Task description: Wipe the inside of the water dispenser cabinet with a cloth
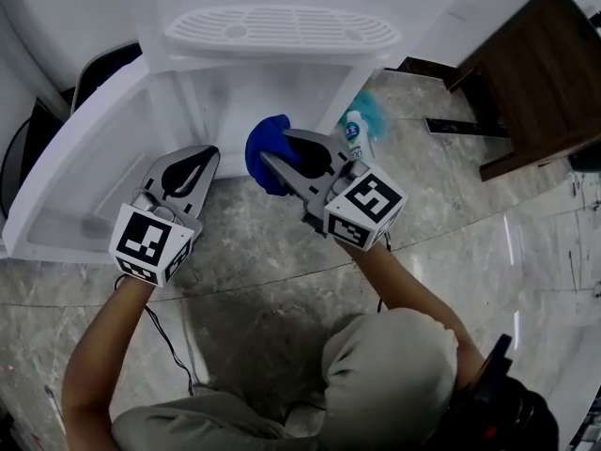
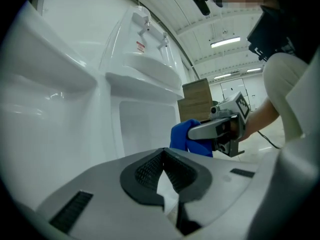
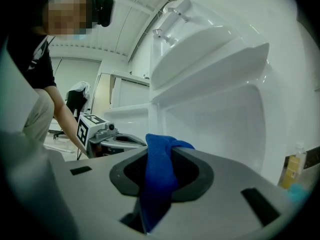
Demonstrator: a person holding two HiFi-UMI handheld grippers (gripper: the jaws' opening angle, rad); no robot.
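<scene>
From the head view, the cabinet (image 1: pixel 218 92) stands open at twelve o'clock, its door (image 1: pixel 84 167) swung out toward nine. The right gripper (image 1: pixel 280 147) pinches a bunched blue cloth (image 1: pixel 263 153) and holds it at the cabinet's mouth, just short of the inner walls; I can't tell whether it touches any surface. The left gripper (image 1: pixel 208 153), at nine o'clock of the cloth, has its jaws pressed together on nothing and points into the opening. A bottle (image 1: pixel 355 134) stands on the floor (image 1: pixel 282 252) at three o'clock of the cloth, beside the cabinet. In the left gripper view the jaws meet tip to tip, empty, with the white inner wall at twelve o'clock and the cloth at one o'clock in front of it. In the right gripper view the cloth runs up between the jaws and folds over their tips, gripped firmly, with the cabinet's recess filling one to three o'clock. As I judge it, the wiping is only about to start: the door is open and the cloth is in hand, but walls, back and base all seem left to do.
</scene>
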